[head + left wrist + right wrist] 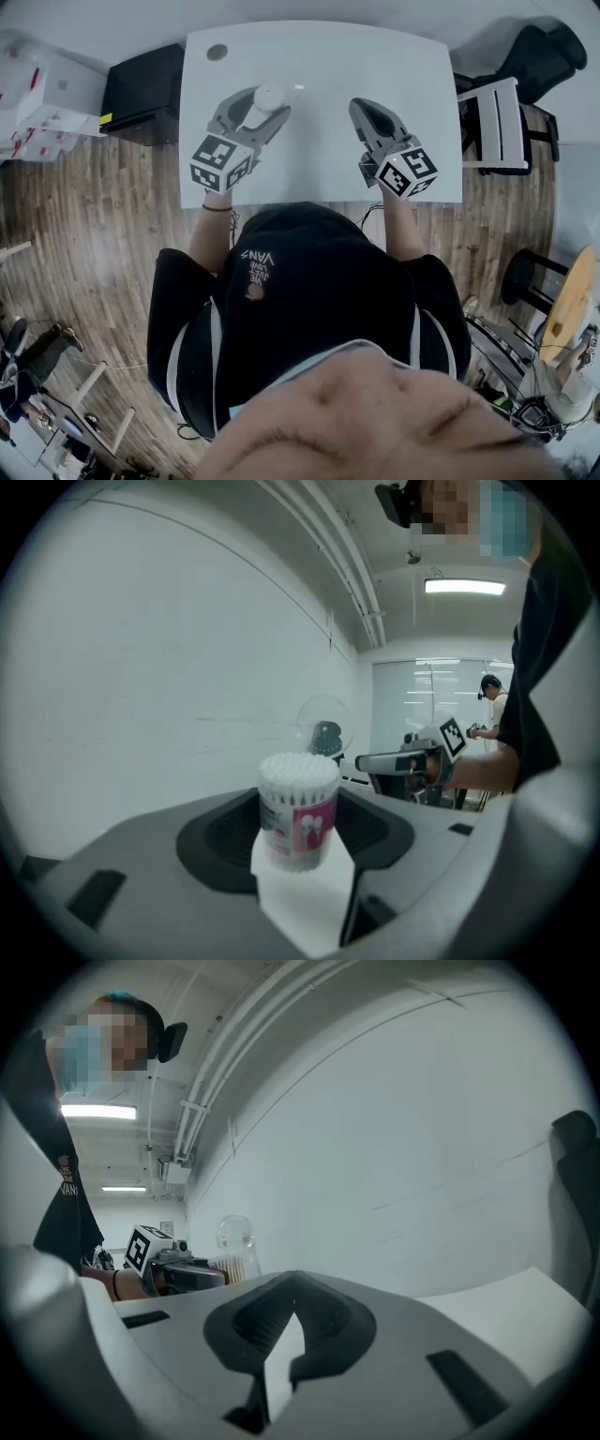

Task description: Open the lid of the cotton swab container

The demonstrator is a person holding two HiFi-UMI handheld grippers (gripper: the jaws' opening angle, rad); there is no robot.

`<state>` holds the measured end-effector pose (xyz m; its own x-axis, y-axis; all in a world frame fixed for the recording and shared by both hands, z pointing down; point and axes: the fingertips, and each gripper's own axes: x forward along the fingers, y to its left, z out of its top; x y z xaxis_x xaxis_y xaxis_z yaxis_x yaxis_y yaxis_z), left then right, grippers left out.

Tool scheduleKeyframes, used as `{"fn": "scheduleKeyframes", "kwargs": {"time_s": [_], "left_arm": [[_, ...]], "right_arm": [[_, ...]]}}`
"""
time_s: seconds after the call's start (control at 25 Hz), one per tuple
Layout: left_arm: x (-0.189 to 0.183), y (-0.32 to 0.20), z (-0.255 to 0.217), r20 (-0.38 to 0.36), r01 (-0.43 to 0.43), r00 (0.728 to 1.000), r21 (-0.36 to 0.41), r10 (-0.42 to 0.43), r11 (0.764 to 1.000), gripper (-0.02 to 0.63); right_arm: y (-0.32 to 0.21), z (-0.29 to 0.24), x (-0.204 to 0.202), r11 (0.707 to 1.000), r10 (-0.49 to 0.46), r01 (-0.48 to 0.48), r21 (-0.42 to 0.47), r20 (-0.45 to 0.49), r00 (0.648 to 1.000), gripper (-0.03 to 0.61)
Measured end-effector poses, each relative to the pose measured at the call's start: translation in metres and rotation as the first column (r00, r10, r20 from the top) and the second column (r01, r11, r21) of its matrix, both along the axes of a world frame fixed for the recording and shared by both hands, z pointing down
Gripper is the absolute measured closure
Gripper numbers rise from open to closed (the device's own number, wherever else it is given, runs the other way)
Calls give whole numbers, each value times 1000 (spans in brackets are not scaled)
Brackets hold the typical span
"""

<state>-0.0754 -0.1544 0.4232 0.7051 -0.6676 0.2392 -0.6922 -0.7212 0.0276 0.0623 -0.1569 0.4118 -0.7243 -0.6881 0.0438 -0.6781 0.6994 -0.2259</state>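
**Spotter:** Where is the container on your end?

**Operator:** I see the small round cotton swab container (269,94), clear plastic with a pink-and-white label. It stands upright on the white desk (319,56), left of the middle and toward the far edge. My left gripper (266,103) has its jaws set wide around it, one dark pad pressed on each side.

**Spotter:** And the top?

**Operator:** The white tips of the cotton swabs (298,764) show at the top. A clear domed plastic lid (315,714) stands up just behind them on the far side. In the right gripper view it rises above the swabs. I cannot tell whether it hangs on a hinge.

**Spotter:** Your other hand?

**Operator:** My right gripper (362,108) is over the right part of the desk, well apart from the container, and points toward the far edge. Its jaws are pressed together with nothing between them. Only a sliver of white desk shows below the tips.
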Motion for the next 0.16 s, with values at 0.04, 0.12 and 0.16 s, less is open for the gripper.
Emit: {"fn": "scheduleKeyframes", "kwargs": {"time_s": [0.04,0.12,0.16], "left_arm": [[0,0,0,-1,0,1000,0,0,1000,367],[1,-1,0,-1,-1,1000,0,1,1000,367],[1,-2,0,-2,-1,1000,0,1,1000,367]], "right_arm": [[0,0,0,1000,0,0,0,-1,1000,566],[-1,0,1,1000,-1,1,1,-4,1000,566],[-2,0,1,1000,-2,2,2,-5,1000,566]]}}
